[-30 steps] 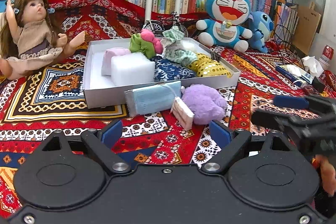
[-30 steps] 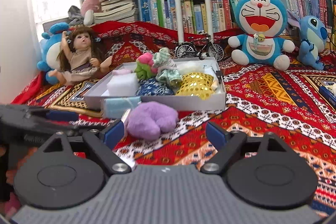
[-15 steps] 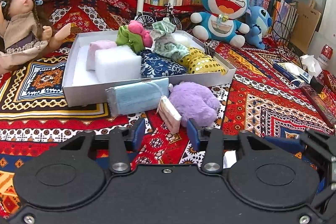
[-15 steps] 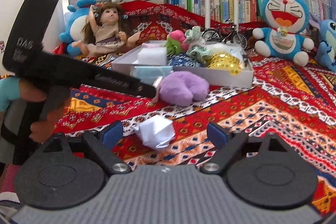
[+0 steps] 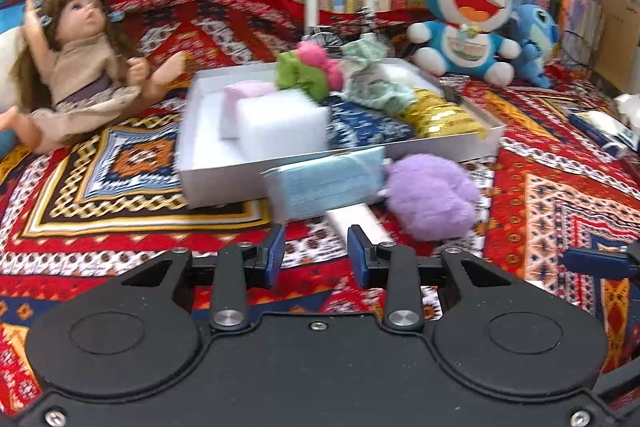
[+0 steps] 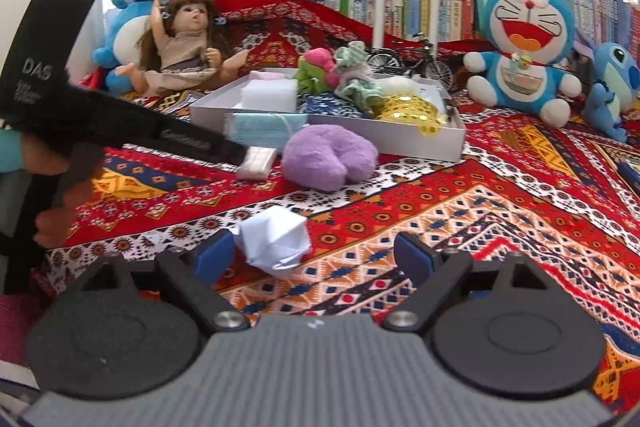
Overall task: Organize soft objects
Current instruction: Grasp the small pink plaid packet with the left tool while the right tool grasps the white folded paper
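On the red patterned blanket [image 6: 500,195], just ahead of my left gripper [image 5: 316,257], lies a small white rectangular packet [image 5: 360,221]. Its long axis runs from near the right blue finger [image 5: 357,255] away toward the shallow white cardboard box [image 5: 224,177], angled slightly left. In the right wrist view the same packet [image 6: 257,159] lies flat with its long side pointing toward the left gripper's black tip, which reaches right up to it. The left fingers stand partly closed with a gap between them, holding nothing; the packet sits just beyond and a little right of that gap.

Beside the packet, a pale blue pack of face masks [image 5: 326,183] leans against the box's front wall, long axis parallel to that wall. A fluffy purple plush [image 5: 432,197] rests just right of it, touching the blanket.

My right gripper [image 6: 314,257] is spread wide and empty. A crumpled pale blue-white paper wad [image 6: 276,239] sits on the blanket between its fingers, closer to the left one.
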### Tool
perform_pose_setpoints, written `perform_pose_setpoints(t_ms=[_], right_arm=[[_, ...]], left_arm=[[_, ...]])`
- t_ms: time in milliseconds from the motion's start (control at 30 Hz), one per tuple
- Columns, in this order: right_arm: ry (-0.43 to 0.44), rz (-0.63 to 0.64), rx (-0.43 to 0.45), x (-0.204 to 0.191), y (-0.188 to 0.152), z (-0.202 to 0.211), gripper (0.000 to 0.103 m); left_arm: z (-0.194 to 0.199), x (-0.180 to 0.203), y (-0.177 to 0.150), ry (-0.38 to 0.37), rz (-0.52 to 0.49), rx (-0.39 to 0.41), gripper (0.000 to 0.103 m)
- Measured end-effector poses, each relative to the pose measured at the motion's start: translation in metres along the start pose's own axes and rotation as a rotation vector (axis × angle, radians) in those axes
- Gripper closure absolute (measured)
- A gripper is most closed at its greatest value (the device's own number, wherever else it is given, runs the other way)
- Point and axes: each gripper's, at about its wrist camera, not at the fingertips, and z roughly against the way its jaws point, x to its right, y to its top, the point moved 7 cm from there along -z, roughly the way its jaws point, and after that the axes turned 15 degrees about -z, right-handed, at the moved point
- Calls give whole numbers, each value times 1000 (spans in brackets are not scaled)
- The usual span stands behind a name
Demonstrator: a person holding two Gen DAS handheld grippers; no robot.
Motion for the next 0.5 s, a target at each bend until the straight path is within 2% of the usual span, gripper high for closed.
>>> perform_pose_setpoints(t_ms=[167,233,367,500], right_arm=[[-103,27,40,6,2,0,11],[-136,27,51,9,3,-1,11],[-112,2,49,11,3,1,11],[-83,1,46,7,-2,3,11]], left_arm=[[4,-4,2,-26,36,9,70],[6,2,6,-52,31,23,66],[-1,17,10,-79,7,19,64],[-16,28,6,-84,9,-21,67]])
